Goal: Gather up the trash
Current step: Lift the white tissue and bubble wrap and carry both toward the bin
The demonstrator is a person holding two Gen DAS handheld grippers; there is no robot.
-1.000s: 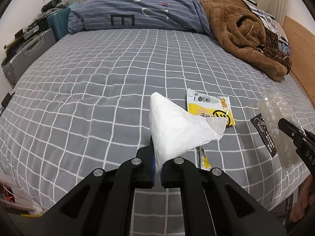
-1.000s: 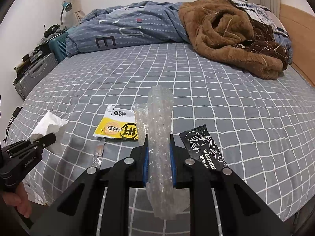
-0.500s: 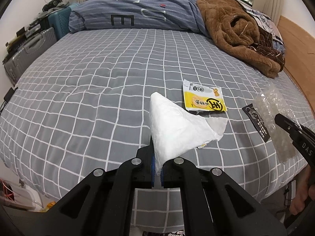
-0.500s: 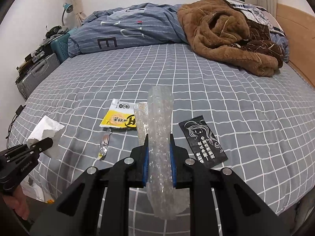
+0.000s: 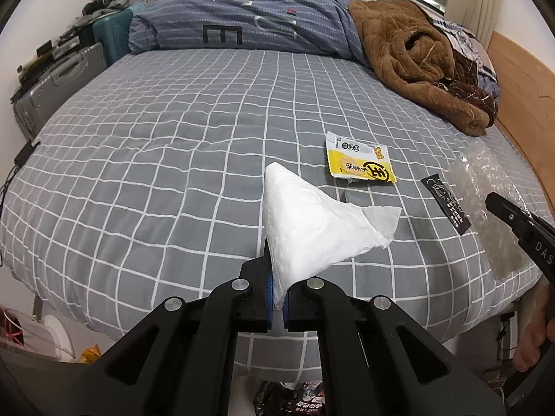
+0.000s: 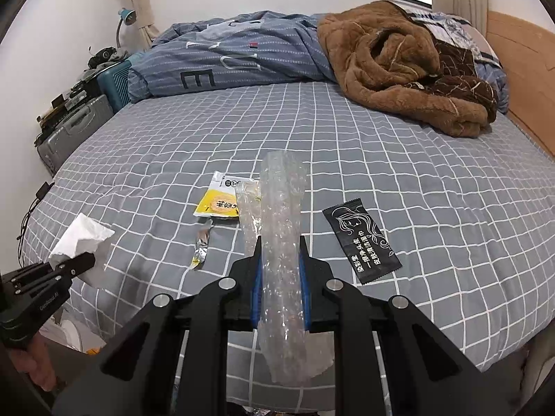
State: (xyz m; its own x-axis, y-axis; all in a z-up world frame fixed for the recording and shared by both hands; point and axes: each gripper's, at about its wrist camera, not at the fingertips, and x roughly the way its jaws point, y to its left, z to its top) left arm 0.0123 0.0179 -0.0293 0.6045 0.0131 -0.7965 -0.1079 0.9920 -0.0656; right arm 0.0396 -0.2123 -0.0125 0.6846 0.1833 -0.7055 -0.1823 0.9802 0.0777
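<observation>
Left tool (image 5: 275, 298) clamped on tissue (image 5: 312, 228); right tool (image 6: 279, 287) clamped on bubble wrap (image 6: 281, 228), both above bed (image 6: 416, 159).

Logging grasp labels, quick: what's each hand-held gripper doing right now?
Left hand-held gripper: closed on the white tissue.
Right hand-held gripper: closed on the bubble wrap.

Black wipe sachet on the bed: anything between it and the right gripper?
Only the gripper's own load. The right gripper is shut on a strip of bubble wrap, so its jaws are occupied. The black wipe sachet lies flat on the checked bedsheet just to the right, uncovered and apart from other litter.
</observation>
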